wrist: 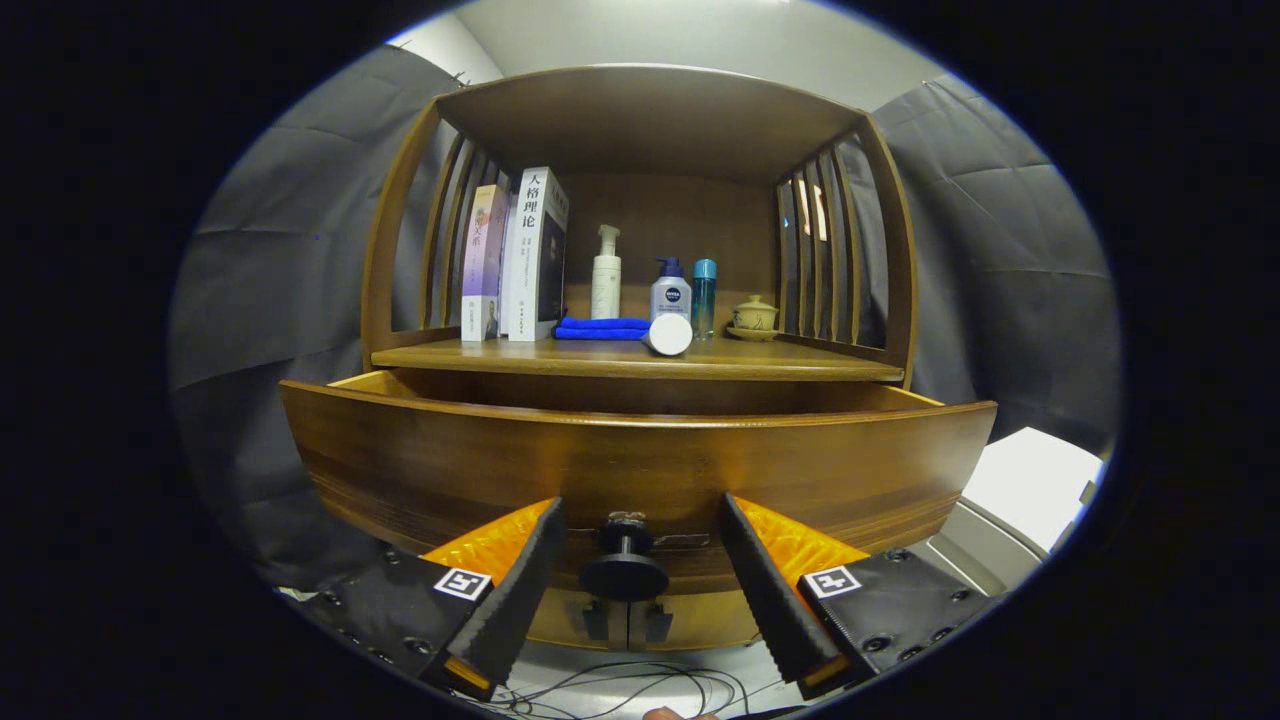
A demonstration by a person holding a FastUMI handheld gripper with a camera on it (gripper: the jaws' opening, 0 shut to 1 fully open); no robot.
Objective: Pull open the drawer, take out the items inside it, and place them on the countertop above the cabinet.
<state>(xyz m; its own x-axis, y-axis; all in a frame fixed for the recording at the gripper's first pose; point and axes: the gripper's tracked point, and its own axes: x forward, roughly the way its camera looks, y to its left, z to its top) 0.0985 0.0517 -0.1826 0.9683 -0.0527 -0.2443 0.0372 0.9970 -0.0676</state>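
1. The drawer (640, 460) of the wooden cabinet (640, 120) stands pulled out toward the camera, its curved front panel just ahead of the fingertips. Its inside is hidden behind the front panel, so what it holds cannot be told.
2. A dark round knob (625, 572) sticks out from the middle of the drawer front. It sits between the two fingers, touching neither.
3. The gripper (635, 590) has its jaws released: the fingers are spread wide, one on each side of the knob, with a clear gap to it on both sides.
4. Above the drawer is the bench (820, 368), the cabinet's flat wooden top under a slatted hutch.
5. On the bench, from the left: upright books (520, 255) against the left slats, a folded blue cloth (600, 327) just beside them, and a white pump bottle (605, 275) behind the cloth.
6. Next come a pump bottle with a dark blue top (671, 288), a slim teal bottle (704, 295) beside it, and a white cylinder lying on its side (669, 335) at the front edge with its round end facing the camera.
7. Near the right slats stands a small lidded cup on a saucer (754, 316).
8. Below the fingers, thin cables (620, 690) lie on a pale floor.
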